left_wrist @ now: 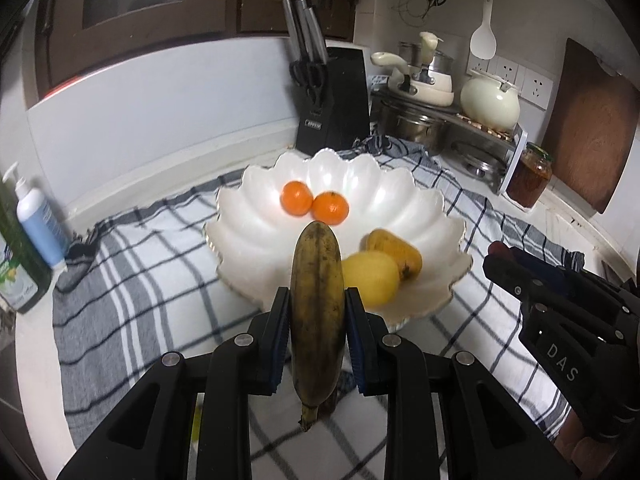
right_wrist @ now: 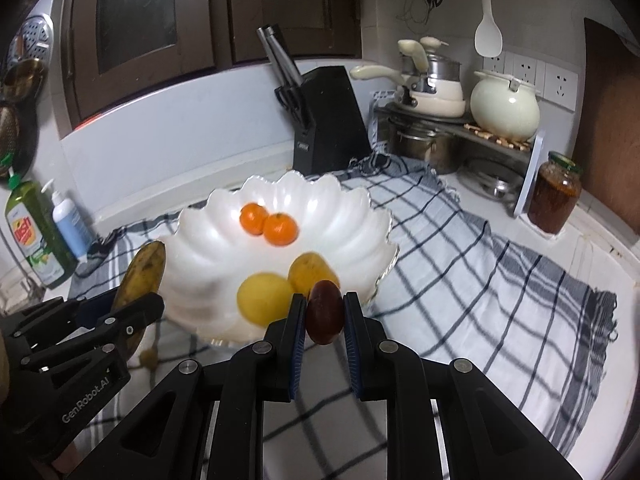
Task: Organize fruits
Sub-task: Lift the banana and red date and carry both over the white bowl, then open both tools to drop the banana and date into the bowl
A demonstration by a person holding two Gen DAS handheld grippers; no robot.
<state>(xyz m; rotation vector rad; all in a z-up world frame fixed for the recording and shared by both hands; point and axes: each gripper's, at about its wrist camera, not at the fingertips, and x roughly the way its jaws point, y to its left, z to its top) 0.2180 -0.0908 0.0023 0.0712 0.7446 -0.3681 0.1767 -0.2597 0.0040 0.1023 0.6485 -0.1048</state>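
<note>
- My left hand-held gripper point(left_wrist: 317, 312) clamps the banana point(left_wrist: 317, 312), long axis pointing far toward the bowl point(left_wrist: 248, 216).
- My right hand-held gripper point(right_wrist: 324, 316) clamps 1 dark fruit point(right_wrist: 325, 312), nearer the bowl's rim.

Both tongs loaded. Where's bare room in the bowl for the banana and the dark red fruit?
Free: the bowl's left half, from the oranges out to the left rim, and the right wall beyond the oranges. Crowded: the near side, where the yellow fruit and mango sit together. Bare checked cloth lies right of the bowl.
</note>
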